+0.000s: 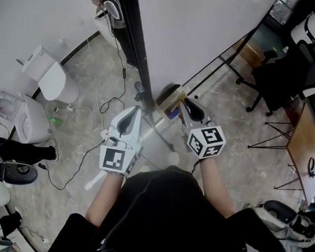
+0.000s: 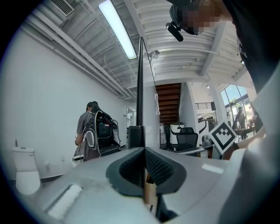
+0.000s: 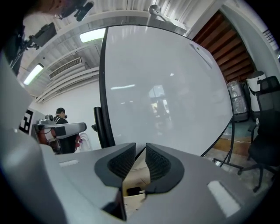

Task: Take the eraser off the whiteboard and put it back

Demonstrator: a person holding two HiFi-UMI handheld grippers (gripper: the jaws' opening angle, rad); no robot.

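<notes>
"Where does the head view look from?"

"From above the person, steeply down. The left gripper (image 1: 135,112) and right gripper (image 1: 183,103) sit close beneath it at centre. The whiteboard (image 1: 205,25) fills the upper right."

"And the gripper views?"

"Each rides just behind its own jaws and looks roughly level. The left gripper view meets the board's black post (image 2: 140,87) edge-on at centre. The right gripper view faces the board close up, filling most of the frame."

"What do they share?"

"All three catch the post. Each gripper view also shows the other gripper's marker cube at its edge."
</notes>
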